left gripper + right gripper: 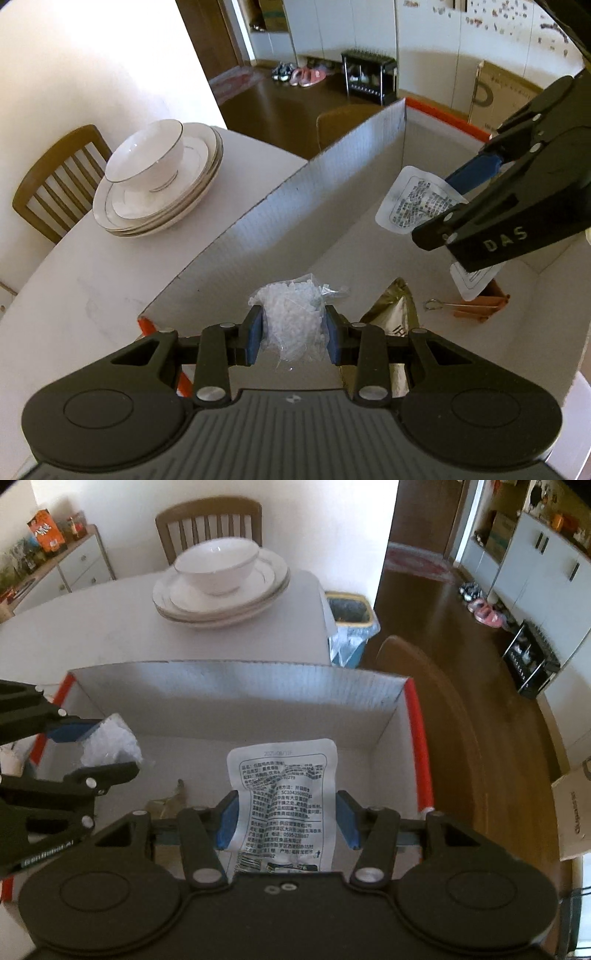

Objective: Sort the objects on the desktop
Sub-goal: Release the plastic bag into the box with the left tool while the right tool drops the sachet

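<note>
Holding both grippers tipped steeply down over the open cardboard box [236, 686], you've got something in each one. Your left gripper [294, 332] has its blue fingers [254, 334] pinching a clear bag of tiny white bits [295, 314], hanging just inside the box's near corner. Your right gripper [286, 821] has its fingers [226, 821] spread wider and clamped on the sides of a flat white packet [284, 786] covered in printed text, held up above the box floor. Already lying on the bottom of the box are a gold foil pouch [391, 314] and some orange sticks [480, 308]. Behind the box, on the table [92, 638], a bowl [218, 566] sits on stacked plates [221, 602].
</note>
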A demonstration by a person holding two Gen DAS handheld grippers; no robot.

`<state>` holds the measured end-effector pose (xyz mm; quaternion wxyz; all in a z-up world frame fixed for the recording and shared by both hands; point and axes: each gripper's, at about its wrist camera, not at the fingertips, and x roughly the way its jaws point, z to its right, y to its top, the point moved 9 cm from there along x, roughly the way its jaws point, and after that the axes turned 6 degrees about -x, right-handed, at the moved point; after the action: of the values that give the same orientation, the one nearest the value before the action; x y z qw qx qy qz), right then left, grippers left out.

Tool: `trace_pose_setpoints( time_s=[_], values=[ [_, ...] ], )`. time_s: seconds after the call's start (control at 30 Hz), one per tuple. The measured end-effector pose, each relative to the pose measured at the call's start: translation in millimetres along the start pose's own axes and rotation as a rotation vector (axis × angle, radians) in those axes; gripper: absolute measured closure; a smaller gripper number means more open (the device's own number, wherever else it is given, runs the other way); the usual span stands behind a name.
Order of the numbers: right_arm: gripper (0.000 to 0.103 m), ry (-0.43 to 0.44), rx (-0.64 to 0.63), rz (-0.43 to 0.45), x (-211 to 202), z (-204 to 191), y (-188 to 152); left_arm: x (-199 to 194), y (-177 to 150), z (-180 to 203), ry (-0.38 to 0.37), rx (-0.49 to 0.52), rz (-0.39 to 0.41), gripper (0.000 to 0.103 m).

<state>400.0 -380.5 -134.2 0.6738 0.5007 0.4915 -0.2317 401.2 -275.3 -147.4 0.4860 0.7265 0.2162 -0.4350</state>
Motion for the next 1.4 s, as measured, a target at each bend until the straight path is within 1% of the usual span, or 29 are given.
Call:
trace_pose_setpoints(
  time_s=[0.27, 0.43, 0.6, 0.67, 0.77, 0.8, 0.9, 1.0, 1.07, 1.1, 1.13, 1.4],
  values=[
    [0.048, 0.023, -0.049, -0.047, 14.3, -9.8, -5.7, 20.0, -9.5, 8.8, -0.037, 0.001, -0.103, 0.07],
    [0.047, 0.022, -0.068, -0.081, 22.3, -14.4, -12.0, 31.5, -15.5, 8.8, -0.019, 0.005, -0.172, 0.069],
    [0.045, 0.023, -0.077, -0.1, 27.0, -16.9, -17.8, 35.7, -23.8, 11.8, -0.016, 0.004, -0.21, 0.069],
    [0.045, 0.026, -0.072, -0.099, 26.7, -16.4, -19.7, 35.3, -24.9, 13.2, -0.022, -0.004, -0.211, 0.069],
    [0.044, 0.028, -0.061, -0.088, 23.7, -14.7, -19.1, 31.7, -26.8, 15.0, -0.026, -0.007, -0.203, 0.065],
    [0.042, 0.029, -0.06, -0.083, 21.9, -14.0, -19.1, 30.2, -27.4, 15.9, -0.023, 0.0, -0.198, 0.064],
    [0.039, 0.036, -0.058, -0.061, 12.7, -14.4, -16.9, 23.8, -29.0, 20.0, -0.015, 0.02, -0.174, 0.056],
    [0.036, 0.04, -0.067, -0.04, 1.4, -12.7, -17.4, 15.1, -30.2, 24.7, -0.036, 0.025, -0.146, 0.048],
    [0.032, 0.045, -0.067, -0.028, -6.6, -12.3, -18.9, 8.7, -31.2, 25.4, -0.038, 0.019, -0.124, 0.044],
    [0.03, 0.046, -0.067, -0.022, -9.4, -11.2, -19.6, 6.2, -29.7, 24.9, -0.037, 0.01, -0.114, 0.039],
    [0.03, 0.049, -0.069, -0.017, -13.2, -11.0, -20.6, 4.3, -27.9, 23.8, -0.041, 0.001, -0.104, 0.037],
    [0.028, 0.083, -0.063, 0.033, -47.9, -16.3, -29.1, -24.2, -24.0, 12.8, -0.115, -0.111, -0.038, 0.037]
  ],
)
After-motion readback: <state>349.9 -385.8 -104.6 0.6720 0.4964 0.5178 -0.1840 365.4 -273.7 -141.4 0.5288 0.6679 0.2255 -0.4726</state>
